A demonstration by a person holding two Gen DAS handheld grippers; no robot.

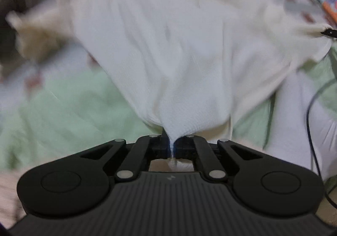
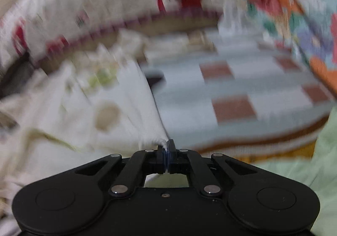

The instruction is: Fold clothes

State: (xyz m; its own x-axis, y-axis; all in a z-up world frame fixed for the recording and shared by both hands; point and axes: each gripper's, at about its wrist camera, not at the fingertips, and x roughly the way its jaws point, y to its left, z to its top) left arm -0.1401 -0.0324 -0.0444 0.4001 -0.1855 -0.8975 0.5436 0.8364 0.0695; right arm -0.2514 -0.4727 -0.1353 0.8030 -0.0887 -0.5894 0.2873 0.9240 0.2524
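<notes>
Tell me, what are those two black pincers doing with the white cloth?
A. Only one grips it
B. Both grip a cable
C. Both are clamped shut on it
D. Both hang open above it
C: the left gripper and the right gripper each pinch the white garment between closed fingers.

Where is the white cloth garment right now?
The white cloth garment hangs mid-view in the left wrist camera, pinched in the left hand-held gripper above the pale green sheet; the right hand-held gripper clamps another edge.
</notes>
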